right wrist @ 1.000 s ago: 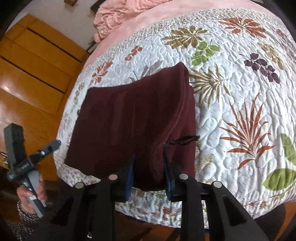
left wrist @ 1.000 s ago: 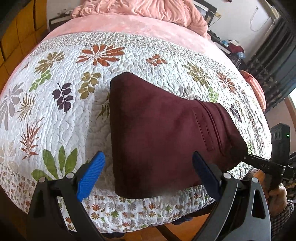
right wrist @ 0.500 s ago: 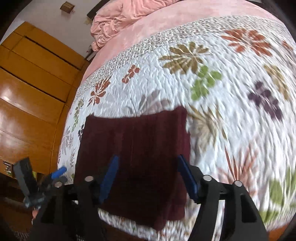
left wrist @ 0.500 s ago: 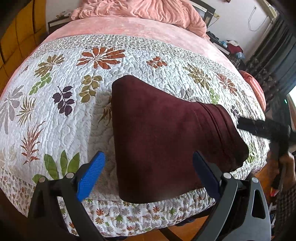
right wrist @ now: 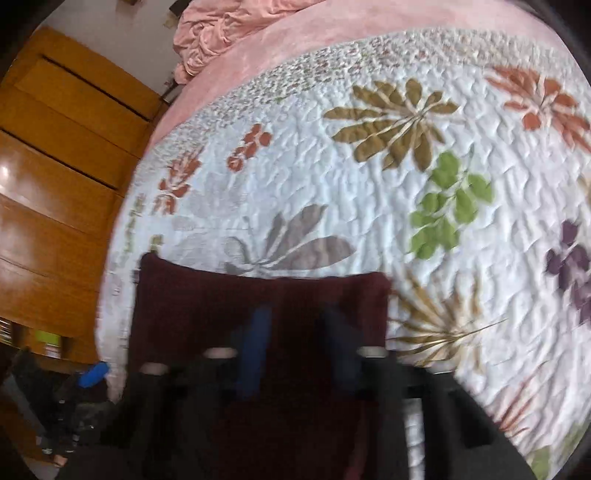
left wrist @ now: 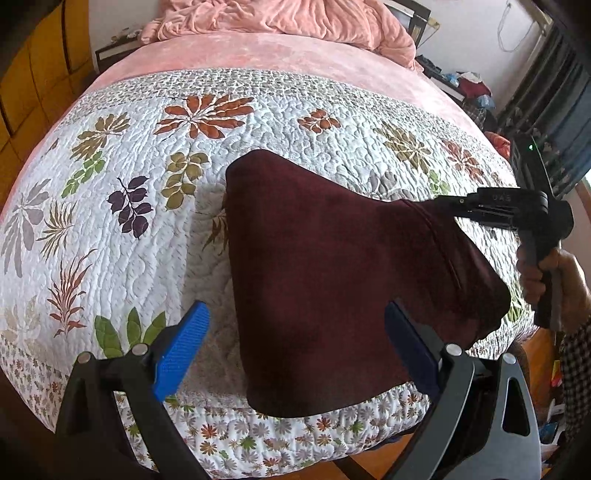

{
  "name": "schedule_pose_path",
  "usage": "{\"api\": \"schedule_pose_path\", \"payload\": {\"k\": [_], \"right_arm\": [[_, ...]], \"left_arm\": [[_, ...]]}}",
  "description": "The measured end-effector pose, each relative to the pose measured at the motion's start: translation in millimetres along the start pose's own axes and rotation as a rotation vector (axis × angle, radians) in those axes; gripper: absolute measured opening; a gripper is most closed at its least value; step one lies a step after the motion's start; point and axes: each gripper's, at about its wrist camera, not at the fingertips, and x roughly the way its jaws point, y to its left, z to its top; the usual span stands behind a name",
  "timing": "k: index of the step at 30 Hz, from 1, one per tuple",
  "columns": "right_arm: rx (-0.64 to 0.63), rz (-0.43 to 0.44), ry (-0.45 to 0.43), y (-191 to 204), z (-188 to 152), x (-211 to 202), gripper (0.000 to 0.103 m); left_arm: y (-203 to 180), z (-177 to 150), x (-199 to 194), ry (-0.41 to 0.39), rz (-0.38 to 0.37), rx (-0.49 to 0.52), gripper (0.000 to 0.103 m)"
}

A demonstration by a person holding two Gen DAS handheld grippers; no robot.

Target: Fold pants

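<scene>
The dark maroon pants (left wrist: 332,273) lie folded on the floral quilt near the bed's front edge. My left gripper (left wrist: 295,343) is open, its blue pads spread on either side of the pants' near end, holding nothing. My right gripper (left wrist: 443,203) reaches in from the right and touches the pants' raised right edge. In the blurred right wrist view its blue fingers (right wrist: 255,347) stand apart over the maroon cloth (right wrist: 207,302), gripper (right wrist: 299,347) partly open with nothing visibly clamped.
The white quilt with leaf prints (left wrist: 155,155) covers the bed, with a pink blanket (left wrist: 280,18) heaped at the far end. A wooden wardrobe (right wrist: 55,155) stands to one side. Cluttered shelves and dark curtains (left wrist: 546,96) are at the far right.
My right gripper let go of the pants' edge, opened, lifted away and came back onto the right edge. The pants' right side has risen. My left gripper has stayed open in place.
</scene>
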Motion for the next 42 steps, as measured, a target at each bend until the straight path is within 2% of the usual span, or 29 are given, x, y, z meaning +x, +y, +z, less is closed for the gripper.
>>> {"api": "schedule_pose_path", "payload": {"k": [4, 8, 10, 11, 12, 13, 15, 17, 22, 23, 28, 30, 31, 32, 33, 35, 37, 38, 42], "right_arm": [[0.058, 0.069, -0.027, -17, -1, -12, 0.008], [0.084, 0.068, -0.044, -27, -8, -21, 0.006], [0.102, 0.085, -0.039, -33, -14, -25, 0.017], [0.115, 0.088, -0.040, -35, -19, -28, 0.031], [0.127, 0.107, -0.047, -37, -26, -33, 0.036], [0.133, 0.121, -0.056, -39, -34, -39, 0.036], [0.149, 0.144, -0.057, -40, -52, -48, 0.046], [0.156, 0.157, -0.063, -40, -71, -55, 0.048], [0.195, 0.196, -0.052, -46, -118, -67, 0.053], [0.203, 0.201, -0.053, -48, -123, -68, 0.056], [0.230, 0.224, -0.042, -55, -132, -65, 0.056], [0.236, 0.236, -0.043, -56, -133, -62, 0.057], [0.238, 0.236, -0.043, -56, -135, -62, 0.057], [0.241, 0.239, -0.042, -56, -135, -60, 0.058], [0.243, 0.244, -0.043, -56, -135, -59, 0.059], [0.248, 0.248, -0.045, -57, -136, -57, 0.062], [0.256, 0.256, -0.041, -58, -137, -54, 0.063], [0.260, 0.262, -0.040, -58, -137, -52, 0.063], [0.255, 0.265, -0.038, -56, -138, -49, 0.065]], "left_arm": [[1, -3, 7, 0.023, 0.013, 0.001, 0.095], [13, -5, 19, 0.067, 0.002, -0.047, 0.095], [22, -6, 26, 0.103, -0.018, -0.076, 0.095], [26, -6, 30, 0.120, -0.023, -0.090, 0.095], [29, -7, 32, 0.129, -0.032, -0.101, 0.095], [31, -7, 33, 0.135, -0.048, -0.108, 0.095], [38, -9, 40, 0.173, -0.087, -0.139, 0.095], [45, -9, 49, 0.203, -0.142, -0.174, 0.095], [53, -3, 69, 0.265, -0.218, -0.214, 0.097], [54, -2, 72, 0.277, -0.234, -0.221, 0.097], [57, 2, 90, 0.348, -0.315, -0.272, 0.097], [54, 0, 94, 0.372, -0.377, -0.290, 0.095], [53, -1, 94, 0.373, -0.399, -0.297, 0.089], [53, -4, 93, 0.364, -0.402, -0.304, 0.079], [53, -6, 91, 0.351, -0.382, -0.300, 0.074], [56, -11, 87, 0.325, -0.388, -0.296, 0.056], [63, -13, 86, 0.314, -0.413, -0.321, 0.046], [66, -14, 86, 0.312, -0.422, -0.335, 0.042], [68, -18, 90, 0.303, -0.438, -0.302, 0.040]]}}
